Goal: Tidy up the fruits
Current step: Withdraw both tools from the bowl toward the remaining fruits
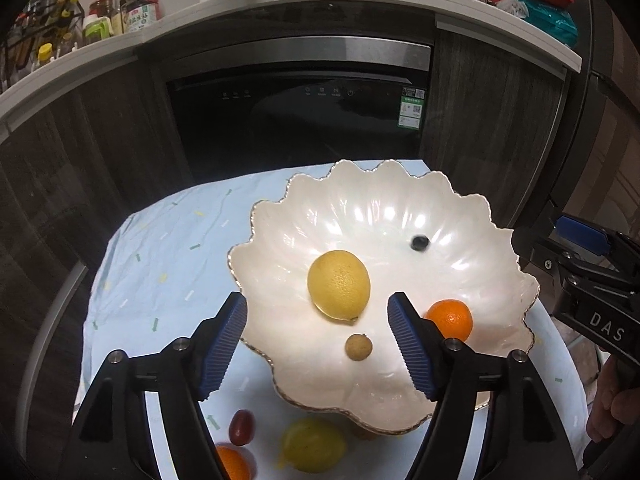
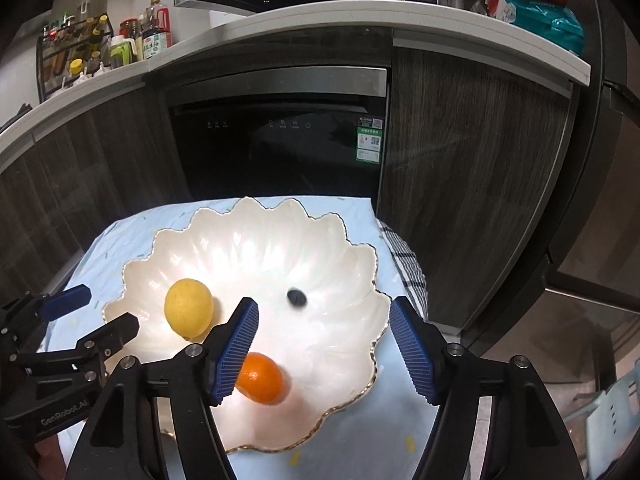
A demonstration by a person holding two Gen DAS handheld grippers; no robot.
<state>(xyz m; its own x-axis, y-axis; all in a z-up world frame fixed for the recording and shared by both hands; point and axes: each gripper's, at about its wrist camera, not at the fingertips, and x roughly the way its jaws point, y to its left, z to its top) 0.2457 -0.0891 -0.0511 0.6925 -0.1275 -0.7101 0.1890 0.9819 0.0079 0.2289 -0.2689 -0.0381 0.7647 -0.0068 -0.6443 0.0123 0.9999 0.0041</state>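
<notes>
A white scalloped bowl [image 1: 360, 208] with a gold rim stands on a light blue cloth [image 1: 168, 264]. Inside it lie a lemon [image 1: 339, 285], an orange [image 1: 450, 319], a small brown longan [image 1: 359, 347] and a dark, slightly blurred blueberry [image 1: 419, 242]. My left gripper [image 1: 316, 304] hovers open over the bowl's near side, nothing between its pads. My right gripper [image 2: 324, 306] is open above the bowl [image 2: 372, 256], with the blueberry [image 2: 296, 297] beyond it and the orange [image 2: 262, 378] by its left finger. On the cloth, near the bowl, lie a red grape [image 1: 241, 427], a second lemon [image 1: 314, 445] and a second orange [image 1: 234, 462].
A black appliance front [image 1: 296, 128] and dark wooden cabinets rise just behind the small table. The counter above carries bottles [image 1: 136, 8] and snack bags [image 1: 536, 0]. A checked cloth [image 2: 408, 264] hangs at the table's right edge. A hand [image 1: 612, 400] holds the right gripper.
</notes>
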